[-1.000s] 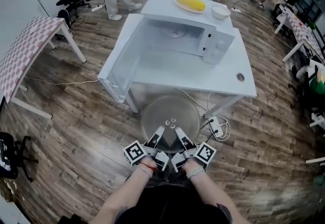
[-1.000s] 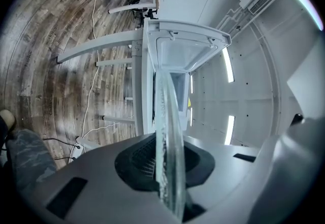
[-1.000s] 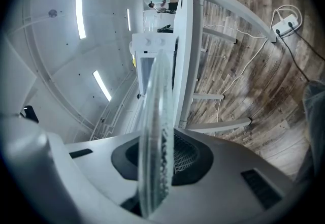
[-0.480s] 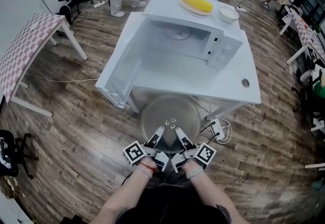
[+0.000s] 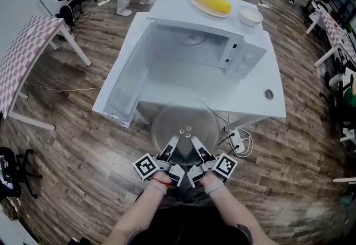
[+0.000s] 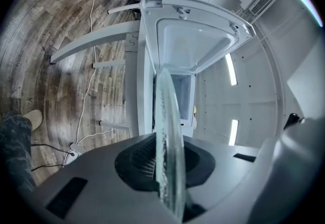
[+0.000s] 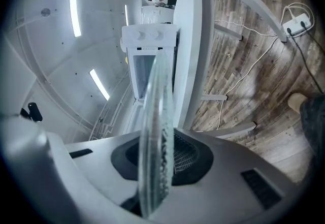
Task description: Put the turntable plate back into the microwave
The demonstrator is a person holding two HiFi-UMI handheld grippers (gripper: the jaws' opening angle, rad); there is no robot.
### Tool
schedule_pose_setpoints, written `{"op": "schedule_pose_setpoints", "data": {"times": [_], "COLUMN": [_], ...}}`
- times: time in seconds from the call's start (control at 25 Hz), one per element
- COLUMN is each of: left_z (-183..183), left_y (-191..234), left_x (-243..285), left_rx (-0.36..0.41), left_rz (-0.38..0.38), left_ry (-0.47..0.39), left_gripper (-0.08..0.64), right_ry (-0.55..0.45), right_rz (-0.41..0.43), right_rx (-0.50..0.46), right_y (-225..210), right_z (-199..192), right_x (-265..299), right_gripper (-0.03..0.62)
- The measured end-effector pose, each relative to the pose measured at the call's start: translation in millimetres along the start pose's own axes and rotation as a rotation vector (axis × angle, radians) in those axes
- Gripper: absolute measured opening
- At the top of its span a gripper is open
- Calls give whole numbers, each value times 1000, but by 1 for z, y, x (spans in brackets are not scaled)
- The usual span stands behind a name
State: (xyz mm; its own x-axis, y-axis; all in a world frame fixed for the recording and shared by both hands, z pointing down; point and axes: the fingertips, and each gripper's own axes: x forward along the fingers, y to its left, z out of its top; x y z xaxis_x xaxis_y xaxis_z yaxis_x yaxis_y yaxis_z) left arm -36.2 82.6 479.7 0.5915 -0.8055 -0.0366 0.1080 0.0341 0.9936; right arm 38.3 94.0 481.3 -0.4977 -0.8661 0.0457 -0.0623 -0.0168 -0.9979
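Observation:
I hold the clear glass turntable plate (image 5: 185, 120) level in front of me, just short of the white table's (image 5: 261, 106) near edge. My left gripper (image 5: 174, 139) and my right gripper (image 5: 194, 139) are both shut on its near rim, side by side. The plate (image 6: 168, 131) shows edge-on between the jaws in the left gripper view, and likewise the plate (image 7: 156, 131) in the right gripper view. The white microwave (image 5: 222, 44) stands on the table with its door (image 5: 123, 78) swung wide open to the left and its cavity (image 5: 189, 44) facing me.
A yellow item on a plate (image 5: 211, 4) and a white bowl (image 5: 250, 15) sit behind the microwave. A power strip with cables (image 5: 237, 139) lies on the wood floor under the table's edge. A checkered table (image 5: 25, 55) stands at left. People stand at the back.
The table and microwave have come nearer in the head view; the plate's far rim now reaches the table's edge. Both grippers keep the same hold.

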Motion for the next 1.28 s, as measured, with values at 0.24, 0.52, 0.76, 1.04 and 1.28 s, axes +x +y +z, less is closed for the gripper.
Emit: {"op": "schedule_pose_setpoints", "data": {"times": [0.24,0.52,0.76,1.04,1.28], "left_z": [8,21,32,46,57], "left_y": [-1,-6,-10,-11,-11], "left_x": [27,56,72,105,137], "left_rx": [5,-7,-11,-6,3], "left_rz": [-5,0,2,5,1], "left_ry": [-2,-12,-29,-37,-38], "left_gripper": [49,49,49,49,49], "right_ry": [2,13,28,35,39], "right_rz": [3,8,-2,13,15], "right_rx": [0,16,7,16,15], "right_y": [1,5,9,10,10], "right_z": [22,41,53,77,102], "right_x": [18,44,60,88,110], "right_gripper": [71,71,71,71,71]}}
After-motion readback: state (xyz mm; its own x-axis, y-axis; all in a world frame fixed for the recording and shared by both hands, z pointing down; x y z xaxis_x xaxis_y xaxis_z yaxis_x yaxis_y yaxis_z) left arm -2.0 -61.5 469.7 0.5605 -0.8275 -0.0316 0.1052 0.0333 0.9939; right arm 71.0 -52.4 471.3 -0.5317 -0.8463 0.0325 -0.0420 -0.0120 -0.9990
